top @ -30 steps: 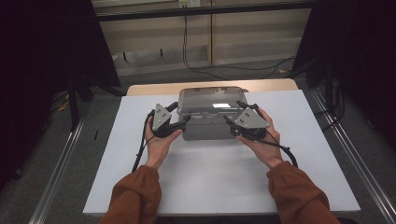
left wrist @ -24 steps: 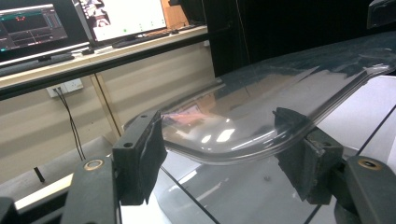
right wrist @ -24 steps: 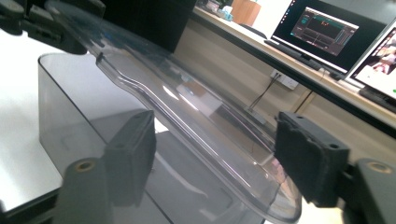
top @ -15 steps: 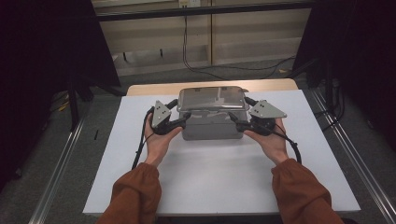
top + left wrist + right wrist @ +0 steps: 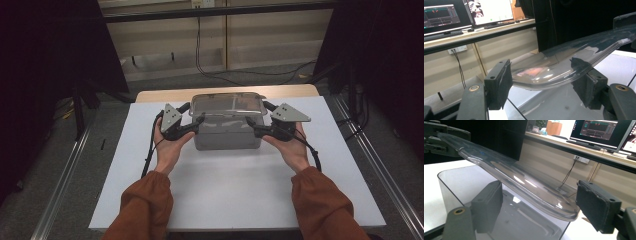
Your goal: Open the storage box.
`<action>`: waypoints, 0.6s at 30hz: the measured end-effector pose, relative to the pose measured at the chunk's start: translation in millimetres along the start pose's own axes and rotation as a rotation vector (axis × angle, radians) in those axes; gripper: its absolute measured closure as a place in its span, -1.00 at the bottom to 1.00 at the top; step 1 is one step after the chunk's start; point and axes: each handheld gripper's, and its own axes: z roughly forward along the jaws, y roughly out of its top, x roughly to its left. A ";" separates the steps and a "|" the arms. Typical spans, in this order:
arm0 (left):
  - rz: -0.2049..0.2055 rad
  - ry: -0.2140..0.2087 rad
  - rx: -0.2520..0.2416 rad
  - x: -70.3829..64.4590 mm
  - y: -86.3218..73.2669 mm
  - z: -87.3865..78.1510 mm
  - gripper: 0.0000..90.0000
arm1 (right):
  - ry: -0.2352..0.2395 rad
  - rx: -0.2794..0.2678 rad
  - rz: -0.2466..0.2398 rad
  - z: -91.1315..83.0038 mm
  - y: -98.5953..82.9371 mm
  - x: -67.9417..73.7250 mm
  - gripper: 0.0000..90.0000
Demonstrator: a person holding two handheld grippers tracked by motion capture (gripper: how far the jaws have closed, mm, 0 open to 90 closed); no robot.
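A clear grey plastic box (image 5: 227, 137) stands mid-table with its clear lid (image 5: 227, 104) on top. My left gripper (image 5: 195, 114) is at the lid's left end and my right gripper (image 5: 257, 114) at its right end. In the left gripper view the lid (image 5: 564, 67) runs across both spread pads of the left gripper (image 5: 544, 82). In the right gripper view the lid (image 5: 524, 185) hangs tilted above the box (image 5: 461, 182). Its near corner lies between the wide jaws of the right gripper (image 5: 539, 205), with a gap to the right pad. The left gripper (image 5: 439, 135) shows at the lid's far end.
The box stands on a white table top (image 5: 240, 195) with bare surface in front of it and on both sides. Metal rails (image 5: 60, 190) run along the floor beside the table. A wall with cables (image 5: 200, 55) is behind, and monitors (image 5: 489, 11) stand on a shelf.
My right gripper has moved from over the lid's front right corner out to the lid's right end. The left gripper has stayed at the left end.
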 end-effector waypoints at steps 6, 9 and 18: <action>-0.038 -0.012 0.000 2.7 2.5 1.8 -0.27 | -0.003 -0.014 0.008 0.6 1.4 -3.4 -0.45; -0.057 -0.008 -0.005 4.6 3.4 3.3 -0.25 | -0.023 -0.022 0.015 0.6 1.6 -5.8 -0.51; -0.035 -0.013 -0.006 8.3 7.9 9.0 -0.16 | -0.009 -0.040 0.034 6.6 0.0 -12.9 -0.35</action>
